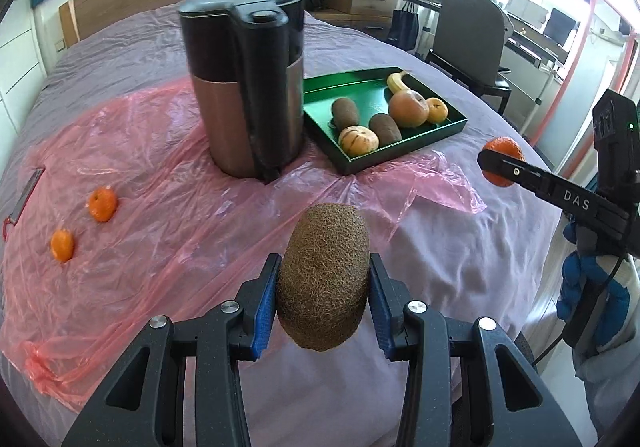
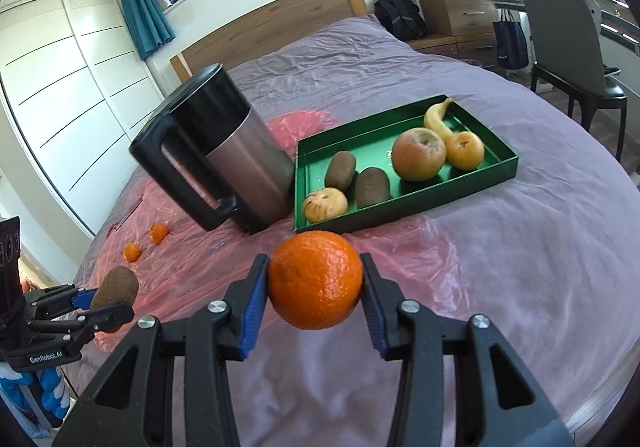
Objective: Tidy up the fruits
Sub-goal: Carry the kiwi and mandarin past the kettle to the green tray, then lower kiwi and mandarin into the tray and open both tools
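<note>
Left wrist view: left gripper (image 1: 323,283) clenches a kiwi (image 1: 323,279) above the bed (image 1: 460,247); right gripper (image 2: 315,279) grasps an orange (image 2: 315,279). Ahead, a kettle (image 1: 248,87) stands on pink plastic sheet (image 1: 160,207), just beside the green tray (image 1: 404,147) of fruit. Two mandarins (image 1: 102,204) lie far left.

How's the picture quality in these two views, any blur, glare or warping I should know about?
Left wrist view: the kettle is smeared by motion blur, the windows at top right are blown out, and the held kiwi is sharp. Right wrist view: fisheye bends the wardrobe lines, the held orange is crisp with a small highlight, and the tray is slightly soft.
</note>
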{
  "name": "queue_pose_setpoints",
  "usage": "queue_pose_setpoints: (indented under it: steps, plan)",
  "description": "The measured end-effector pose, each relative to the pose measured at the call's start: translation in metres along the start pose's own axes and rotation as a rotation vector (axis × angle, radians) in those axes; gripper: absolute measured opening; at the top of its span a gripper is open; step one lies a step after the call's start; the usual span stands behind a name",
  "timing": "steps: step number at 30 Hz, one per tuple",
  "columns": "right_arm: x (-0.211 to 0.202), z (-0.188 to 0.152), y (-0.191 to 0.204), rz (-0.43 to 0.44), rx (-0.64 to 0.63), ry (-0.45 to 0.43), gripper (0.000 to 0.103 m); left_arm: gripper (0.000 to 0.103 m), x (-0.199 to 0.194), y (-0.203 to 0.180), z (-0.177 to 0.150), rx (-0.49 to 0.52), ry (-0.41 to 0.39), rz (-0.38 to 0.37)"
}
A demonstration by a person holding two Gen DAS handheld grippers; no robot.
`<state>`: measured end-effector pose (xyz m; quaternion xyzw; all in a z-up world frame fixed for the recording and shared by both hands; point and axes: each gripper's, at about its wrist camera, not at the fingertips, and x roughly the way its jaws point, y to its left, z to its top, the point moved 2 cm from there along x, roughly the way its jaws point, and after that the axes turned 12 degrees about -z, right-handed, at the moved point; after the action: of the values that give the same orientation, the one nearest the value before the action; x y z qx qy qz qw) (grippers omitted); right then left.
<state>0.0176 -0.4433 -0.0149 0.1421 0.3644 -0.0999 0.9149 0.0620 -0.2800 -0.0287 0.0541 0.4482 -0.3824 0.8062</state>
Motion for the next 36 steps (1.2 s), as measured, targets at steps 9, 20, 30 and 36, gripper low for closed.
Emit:
queue_pose_setpoints:
  steps: [9,20,30,36]
  plan:
    - [0.051,0.053,-0.036,-0.037,0.005,-0.018,0.032,0.037,0.062,-0.026,0.060,0.066,0.040,-0.057]
    - [0.125,0.133,-0.046,-0.096,-0.065,-0.056,0.032,0.037,0.134,-0.043,0.138,0.140,0.006,-0.025]
    - [0.190,0.163,-0.068,-0.150,-0.113,0.002,0.032,0.037,0.203,-0.031,0.171,0.118,0.040,0.032]
    - [0.225,0.163,-0.079,-0.172,-0.129,0.044,0.032,0.037,0.231,-0.021,0.180,0.100,0.060,0.052]
